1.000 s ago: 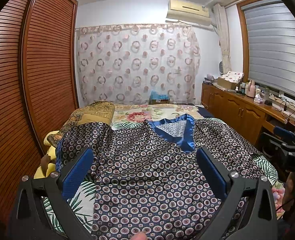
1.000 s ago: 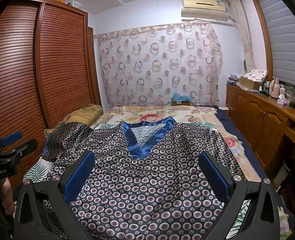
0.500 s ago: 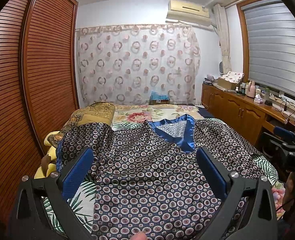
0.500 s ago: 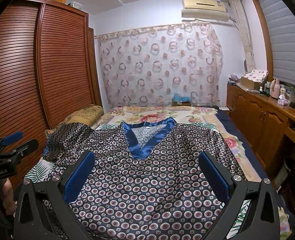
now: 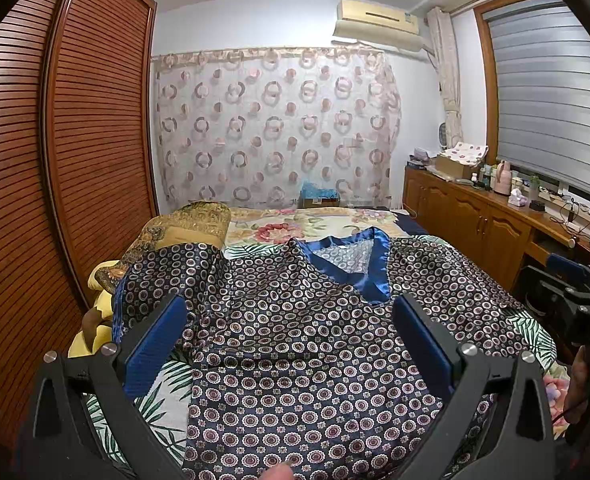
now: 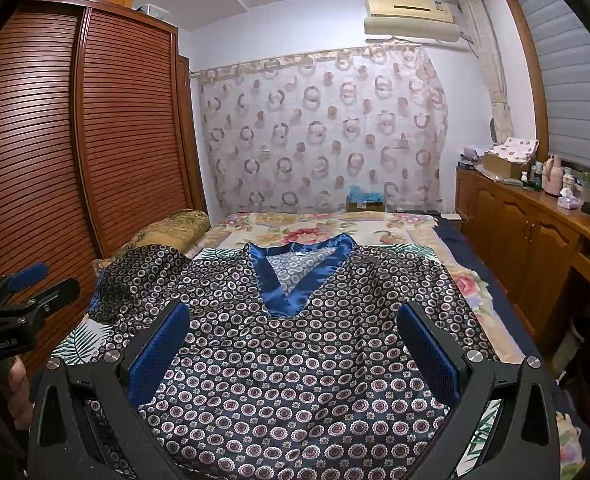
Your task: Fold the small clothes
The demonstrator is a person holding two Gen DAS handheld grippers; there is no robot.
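A navy satin top (image 5: 295,344) with a circle print and a blue V-neck collar (image 5: 359,264) lies spread flat, front up, on the bed; it also shows in the right wrist view (image 6: 295,360). Its left sleeve (image 5: 163,276) drapes over a pillow. My left gripper (image 5: 291,340) is open and empty, held above the top's lower left part. My right gripper (image 6: 293,344) is open and empty, held above the top's lower middle. Each gripper shows at the edge of the other's view: the right one (image 5: 575,300), the left one (image 6: 19,304).
A floral bedspread (image 5: 295,228) covers the bed. A gold pillow (image 5: 187,228) lies at the left. A slatted wooden wardrobe (image 5: 75,160) stands along the left. A wooden cabinet (image 5: 475,216) with bottles runs along the right, under the window. A curtain hangs behind the bed.
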